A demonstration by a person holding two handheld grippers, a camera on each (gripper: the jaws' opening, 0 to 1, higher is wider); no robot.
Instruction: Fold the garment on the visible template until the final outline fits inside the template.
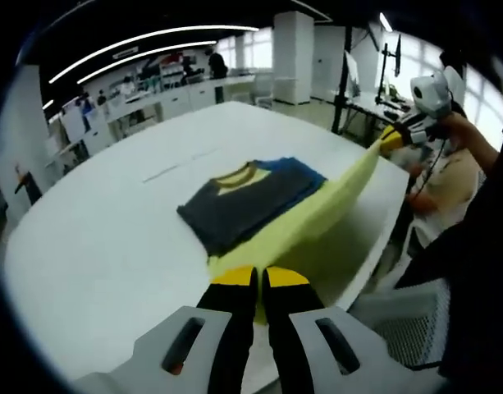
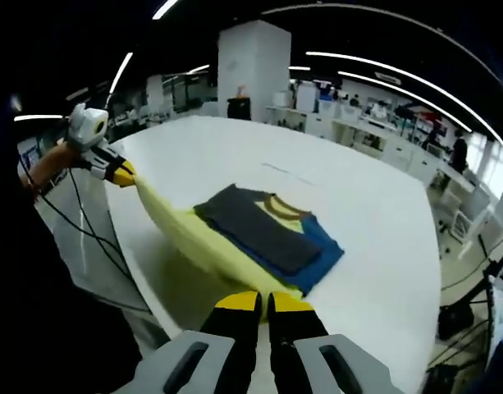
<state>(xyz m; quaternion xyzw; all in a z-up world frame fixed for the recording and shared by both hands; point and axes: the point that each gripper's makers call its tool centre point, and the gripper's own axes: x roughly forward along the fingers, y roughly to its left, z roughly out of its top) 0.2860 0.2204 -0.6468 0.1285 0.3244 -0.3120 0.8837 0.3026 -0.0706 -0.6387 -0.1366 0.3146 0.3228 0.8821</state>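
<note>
A shirt in dark grey [image 1: 235, 209], blue and yellow lies partly folded on the white table [image 1: 103, 246]. Its yellow edge [image 1: 333, 201] is lifted off the table and stretched taut between both grippers. My left gripper [image 1: 260, 277] is shut on one end of that edge, at the near side of the table. My right gripper [image 1: 396, 138] holds the other end, up at the right. In the right gripper view the shirt [image 2: 259, 230] lies ahead, the right gripper [image 2: 262, 302] is shut on the yellow edge [image 2: 194, 238], and the left gripper [image 2: 120, 174] pinches its far end.
Faint template lines [image 1: 181, 162] mark the table beyond the shirt, the same lines [image 2: 288, 174] in the right gripper view. The table edge [image 1: 382, 222] runs under the stretched cloth. A person's arm [image 1: 473, 139] holds the right gripper. Desks and a pillar [image 2: 253, 70] stand behind.
</note>
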